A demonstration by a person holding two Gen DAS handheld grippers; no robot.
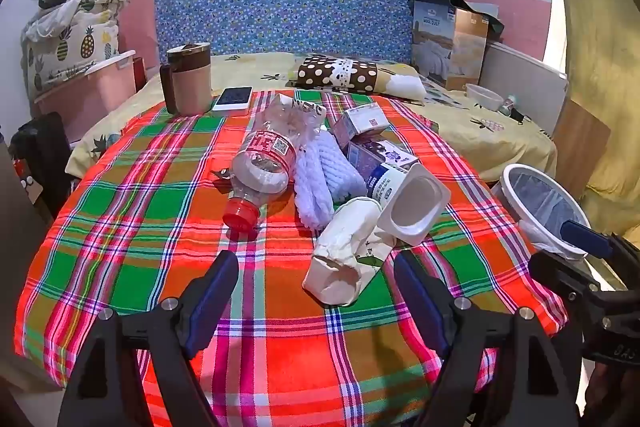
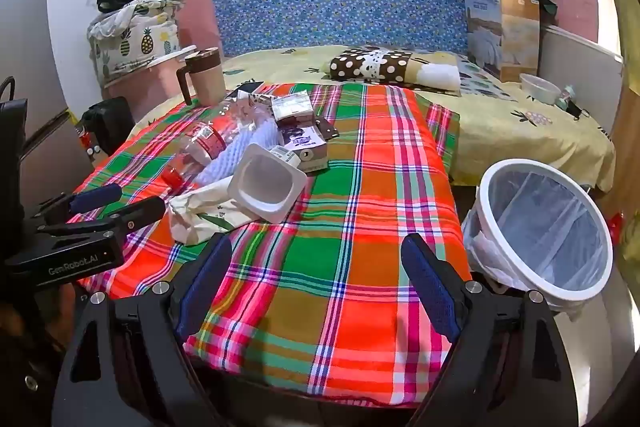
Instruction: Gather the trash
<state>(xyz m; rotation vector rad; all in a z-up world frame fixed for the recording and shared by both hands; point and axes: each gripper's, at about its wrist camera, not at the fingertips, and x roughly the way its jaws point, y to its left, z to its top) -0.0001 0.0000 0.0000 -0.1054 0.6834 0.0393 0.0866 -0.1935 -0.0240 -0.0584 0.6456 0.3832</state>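
A pile of trash lies on the plaid-covered table (image 1: 132,227). It holds a clear plastic bottle (image 1: 260,167) with a red cap, a white foam net (image 1: 320,183), a crumpled paper cup (image 1: 348,259), a white yogurt cup (image 1: 416,205) and small purple cartons (image 1: 362,123). My left gripper (image 1: 314,261) is open low over the near table edge, the paper cup just ahead between its fingers, untouched. My right gripper (image 2: 316,243) is open over bare cloth, right of the pile. A white bin (image 2: 548,227) with a clear liner stands beyond the table's right edge.
A brown lidded mug (image 1: 190,79) and a phone (image 1: 234,99) sit at the table's far left. Behind the table is a bed with a spotted pillow (image 1: 340,75), a cardboard box (image 1: 448,43) and a bowl (image 1: 484,97). A pink tub (image 1: 88,91) stands at the left.
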